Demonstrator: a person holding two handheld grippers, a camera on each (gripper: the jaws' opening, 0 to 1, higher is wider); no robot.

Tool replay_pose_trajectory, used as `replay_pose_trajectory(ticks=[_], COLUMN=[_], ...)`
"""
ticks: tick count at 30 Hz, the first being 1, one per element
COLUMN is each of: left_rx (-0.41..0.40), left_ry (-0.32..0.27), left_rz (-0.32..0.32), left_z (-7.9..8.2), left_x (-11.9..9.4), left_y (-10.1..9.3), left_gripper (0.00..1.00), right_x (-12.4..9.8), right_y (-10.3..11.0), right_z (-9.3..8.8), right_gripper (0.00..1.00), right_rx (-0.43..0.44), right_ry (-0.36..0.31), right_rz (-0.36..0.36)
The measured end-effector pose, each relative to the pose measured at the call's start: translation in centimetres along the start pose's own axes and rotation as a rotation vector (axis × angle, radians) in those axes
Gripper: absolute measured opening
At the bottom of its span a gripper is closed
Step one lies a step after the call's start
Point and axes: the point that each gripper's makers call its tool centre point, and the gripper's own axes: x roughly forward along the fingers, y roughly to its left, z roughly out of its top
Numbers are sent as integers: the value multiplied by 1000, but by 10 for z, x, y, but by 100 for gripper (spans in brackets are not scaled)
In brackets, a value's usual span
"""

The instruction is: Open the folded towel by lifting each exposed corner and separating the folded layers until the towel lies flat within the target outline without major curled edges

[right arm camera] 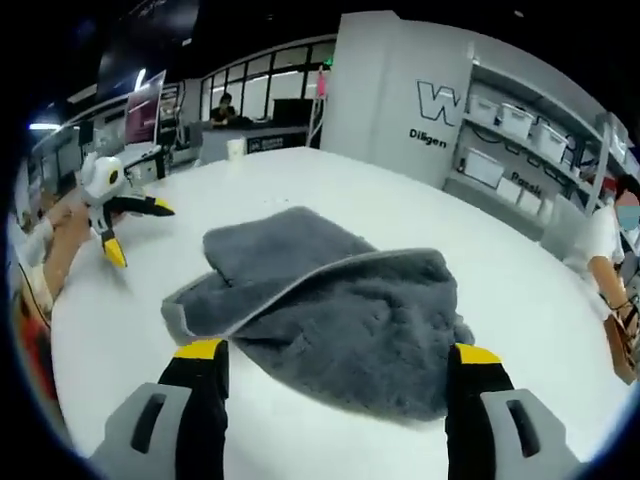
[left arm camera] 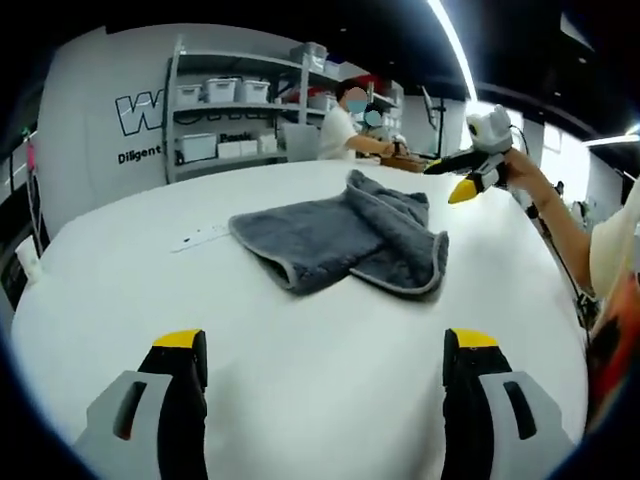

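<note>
- the grey towel [right arm camera: 320,300] lies folded and rumpled near the middle of the white counter [left arm camera: 330,370], with a piped edge running across its upper layer and one flap doubled back over the rest.
- no target outline can be made out on the counter; a faint strip beside the towel in the left gripper view may be a mark, but that is uncertain.
- the right tongs [right arm camera: 340,365] are held wide apart just at the towel's near edge, with nothing gripped; the cloth lies between and beyond the tips.
- the left tongs [left arm camera: 325,350] are likewise spread and empty, well back from the towel on bare counter.
- for the step in hand, a single exposed corner of the top layer is best pinched, not the whole bundle, so that only one layer is lifted.
- the lifted corner should be carried outward and low, so the fold is peeled open rather than dragged.
- the far side could be pinned by the other tongs to stop the towel sliding.
</note>
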Motion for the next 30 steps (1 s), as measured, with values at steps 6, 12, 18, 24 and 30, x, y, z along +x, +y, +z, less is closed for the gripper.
replay_pose_trajectory(ticks=[6, 12, 18, 24, 30], left_rx=[-12, -36, -40, -44, -50], left_ry=[-11, -17, -18, -20, -16], left_rz=[8, 15, 21, 26, 29], left_z=[2, 0, 0, -1, -3], left_x=[-3, -5, -6, -7, -7], left_y=[9, 13, 16, 18, 20], left_gripper=[95, 95, 95, 94, 94], right_x=[18, 31, 51, 66, 86], right_y=[-20, -41, -79, -98, -114], right_z=[27, 41, 51, 53, 44], right_gripper=[87, 83, 76, 64, 56], right_rx=[22, -3, -65, -64, -78], right_ry=[-28, -3, 38, 55, 90], right_rz=[15, -16, -103, -122, -141])
